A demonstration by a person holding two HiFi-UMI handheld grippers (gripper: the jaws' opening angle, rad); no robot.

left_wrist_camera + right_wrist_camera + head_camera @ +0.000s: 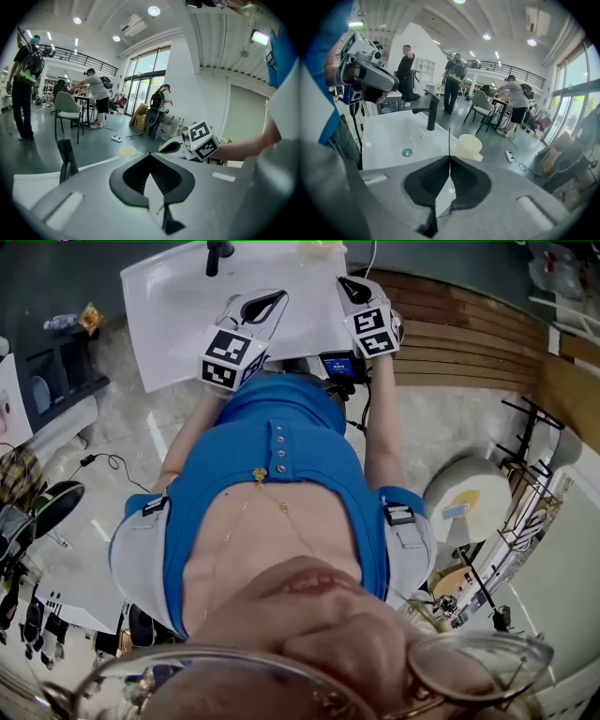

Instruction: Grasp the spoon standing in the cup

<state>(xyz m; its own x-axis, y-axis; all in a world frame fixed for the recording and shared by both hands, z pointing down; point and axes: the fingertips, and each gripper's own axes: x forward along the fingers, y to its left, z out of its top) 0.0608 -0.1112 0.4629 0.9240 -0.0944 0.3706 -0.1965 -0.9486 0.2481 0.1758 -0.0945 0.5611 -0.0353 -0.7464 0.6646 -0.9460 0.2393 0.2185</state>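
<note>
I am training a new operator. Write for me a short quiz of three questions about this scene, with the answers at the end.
1. Fill in: the faucet is ___ in colour.
2. True or false: the left gripper has its jaws together with nothing between them.
3. Where does the cup stand? A: right under the faucet. B: on a corner of the sink. C: on a chair.

Key: 1 black; 2 true; 3 B.
</note>
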